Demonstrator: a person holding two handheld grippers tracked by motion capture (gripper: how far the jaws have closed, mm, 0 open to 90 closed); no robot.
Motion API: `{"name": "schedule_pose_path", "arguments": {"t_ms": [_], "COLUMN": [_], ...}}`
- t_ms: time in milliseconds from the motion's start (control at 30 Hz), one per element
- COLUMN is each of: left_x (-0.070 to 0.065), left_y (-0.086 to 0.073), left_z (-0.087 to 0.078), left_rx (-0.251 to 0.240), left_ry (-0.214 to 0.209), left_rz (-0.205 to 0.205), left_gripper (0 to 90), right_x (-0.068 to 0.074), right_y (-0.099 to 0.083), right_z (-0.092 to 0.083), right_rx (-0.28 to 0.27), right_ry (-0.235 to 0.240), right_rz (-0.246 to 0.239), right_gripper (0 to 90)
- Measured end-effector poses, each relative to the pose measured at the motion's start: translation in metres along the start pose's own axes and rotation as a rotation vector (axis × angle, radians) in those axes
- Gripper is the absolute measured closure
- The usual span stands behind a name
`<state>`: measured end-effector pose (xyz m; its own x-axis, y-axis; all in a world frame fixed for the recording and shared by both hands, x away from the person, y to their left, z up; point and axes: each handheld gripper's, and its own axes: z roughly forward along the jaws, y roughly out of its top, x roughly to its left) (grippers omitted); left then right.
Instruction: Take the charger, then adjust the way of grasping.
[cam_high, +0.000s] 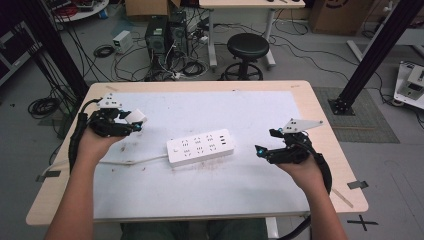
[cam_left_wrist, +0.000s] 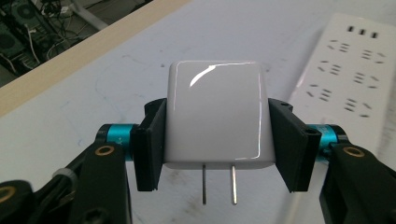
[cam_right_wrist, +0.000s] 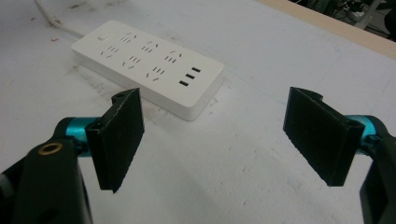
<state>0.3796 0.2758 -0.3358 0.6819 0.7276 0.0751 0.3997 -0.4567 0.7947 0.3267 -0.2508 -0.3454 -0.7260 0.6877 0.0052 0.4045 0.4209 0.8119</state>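
Observation:
A white plug adapter (cam_left_wrist: 215, 114) with two metal prongs pointing down is clamped between the black pads of my left gripper (cam_left_wrist: 217, 140). In the high view that gripper (cam_high: 131, 122) is held above the table's left side with the adapter (cam_high: 136, 117) at its tip. A white power strip (cam_high: 201, 146) lies in the middle of the white mat, its cable running off to the left. The strip (cam_left_wrist: 348, 79) shows at the right of the left gripper view. My right gripper (cam_high: 265, 142) hovers right of the strip, its jaws wide apart and empty. The strip (cam_right_wrist: 147, 65) lies beyond the right gripper (cam_right_wrist: 215, 135).
The white mat (cam_high: 250, 115) covers most of the wooden table (cam_high: 325, 150). A black stool (cam_high: 247, 52), computer towers and tangled cables stand on the floor behind the table. A black frame post (cam_high: 372, 55) rises at the right.

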Motion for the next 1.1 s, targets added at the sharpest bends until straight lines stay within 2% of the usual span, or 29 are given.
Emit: {"name": "schedule_pose_path", "arguments": {"t_ms": [33,100,133,267,333,467,533,600,633,667,700,733,800,900,933,967,1000,1067,1100], "left_x": [-0.009,-0.009,-0.016,-0.018,-0.017,-0.018,-0.026,-0.029,-0.036,-0.036,-0.044,-0.044,-0.053,-0.053,-0.082,-0.082,-0.093,-0.104,-0.104], "left_y": [-0.004,-0.004,-0.012,-0.014,-0.014,-0.014,-0.013,-0.013,-0.011,-0.011,-0.010,-0.010,-0.009,-0.009,-0.008,-0.008,-0.008,-0.008,-0.008], "left_z": [-0.008,-0.008,-0.019,-0.023,-0.022,-0.020,-0.016,-0.015,-0.012,-0.012,-0.009,-0.009,-0.005,-0.005,0.010,0.010,0.016,0.022,0.022], "left_rx": [-0.017,-0.017,-0.023,-0.036,-0.039,-0.044,-0.057,-0.065,-0.076,-0.076,-0.093,-0.093,-0.104,-0.104,-0.129,-0.129,-0.132,-0.134,-0.134], "left_ry": [-0.002,-0.002,-0.012,-0.027,-0.031,-0.041,-0.070,-0.078,-0.096,-0.096,-0.119,-0.119,-0.142,-0.142,-0.215,-0.215,-0.240,-0.264,-0.264], "left_rz": [0.013,0.013,0.039,0.050,0.066,0.065,0.082,0.087,0.108,0.108,0.122,0.122,0.142,0.142,0.216,0.216,0.232,0.263,0.263], "left_gripper": [42.5,42.5,42.5,42.5,42.5,42.5,42.5,42.5,42.5,42.5,42.5,42.5,42.5,42.5,42.5,42.5,42.5,42.5,42.5], "right_x": [0.000,0.001,0.001,0.002,0.002,0.000,0.002,0.004,0.006,0.006,0.009,0.009,0.013,0.015,0.026,0.026,0.031,0.036,0.039], "right_y": [0.000,0.000,0.000,-0.002,-0.001,0.001,0.004,0.004,0.005,0.005,0.005,0.005,0.006,0.006,0.006,0.006,0.006,0.004,0.003], "right_z": [-0.001,-0.002,-0.002,-0.004,-0.004,-0.003,-0.004,-0.004,-0.005,-0.005,-0.006,-0.006,-0.006,-0.006,-0.003,-0.003,-0.001,0.002,0.003], "right_rx": [-0.001,-0.002,-0.002,-0.007,-0.007,-0.008,-0.011,-0.014,-0.009,-0.009,-0.012,-0.012,-0.013,-0.013,-0.002,-0.002,-0.002,-0.002,-0.003], "right_ry": [0.000,-0.003,-0.003,-0.005,-0.007,-0.007,-0.001,0.002,0.009,0.009,0.011,0.011,0.016,0.024,0.050,0.050,0.062,0.077,0.086], "right_rz": [0.001,0.006,0.006,0.009,0.011,0.006,-0.005,-0.010,-0.011,-0.011,-0.014,-0.014,-0.020,-0.019,-0.029,-0.029,-0.030,-0.025,-0.023], "right_gripper": [21.1,21.1,21.1,21.1,21.1,21.1,21.1,21.1,21.1,21.1,21.1,21.1,21.1,21.1,21.1,21.1,21.1,21.1,21.1]}}
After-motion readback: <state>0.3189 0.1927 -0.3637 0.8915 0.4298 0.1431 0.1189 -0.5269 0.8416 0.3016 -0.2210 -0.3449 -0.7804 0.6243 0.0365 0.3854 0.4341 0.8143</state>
